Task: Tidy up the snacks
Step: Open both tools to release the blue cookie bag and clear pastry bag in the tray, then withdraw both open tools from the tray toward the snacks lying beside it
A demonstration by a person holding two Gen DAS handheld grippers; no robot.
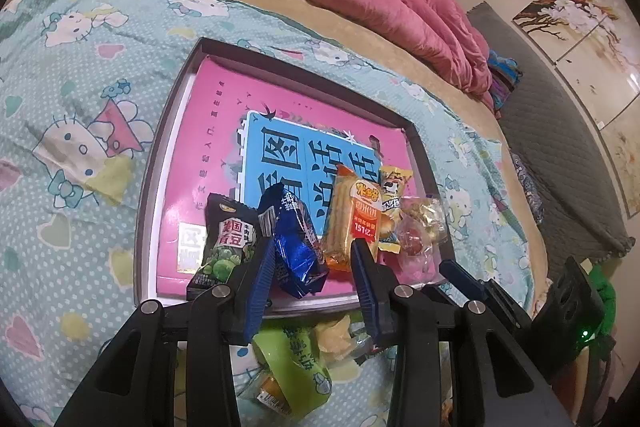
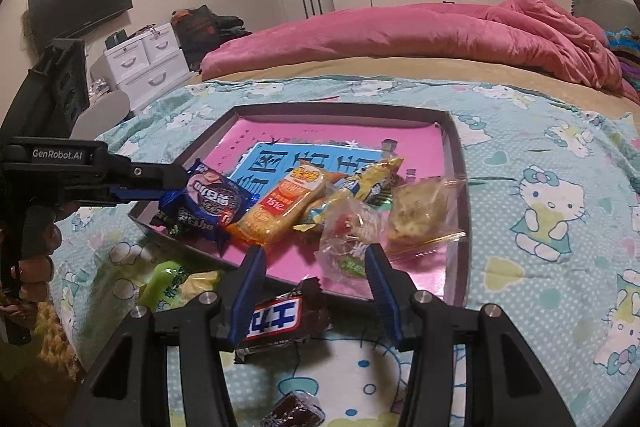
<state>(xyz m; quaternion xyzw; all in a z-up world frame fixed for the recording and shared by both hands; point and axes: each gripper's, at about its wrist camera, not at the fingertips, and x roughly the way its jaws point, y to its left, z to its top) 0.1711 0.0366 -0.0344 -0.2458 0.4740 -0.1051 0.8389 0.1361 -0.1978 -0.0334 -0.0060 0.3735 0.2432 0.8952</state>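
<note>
Shallow dark-rimmed cardboard tray (image 2: 456, 147) with a pink printed floor, on the cartoon-cat bedspread (image 2: 560, 187); wrapped snacks lie along its near edge. Left gripper (image 1: 314, 259): jaws parted, blue foil biscuit packet (image 2: 208, 205) between them, pads not pressing. Right gripper (image 2: 316, 267): jaws apart, empty, above a brown chocolate bar (image 2: 276, 319).

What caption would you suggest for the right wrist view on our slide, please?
Right claw hovers open over a chocolate bar beside the snack tray; left claw at the blue cookie pack.
</note>
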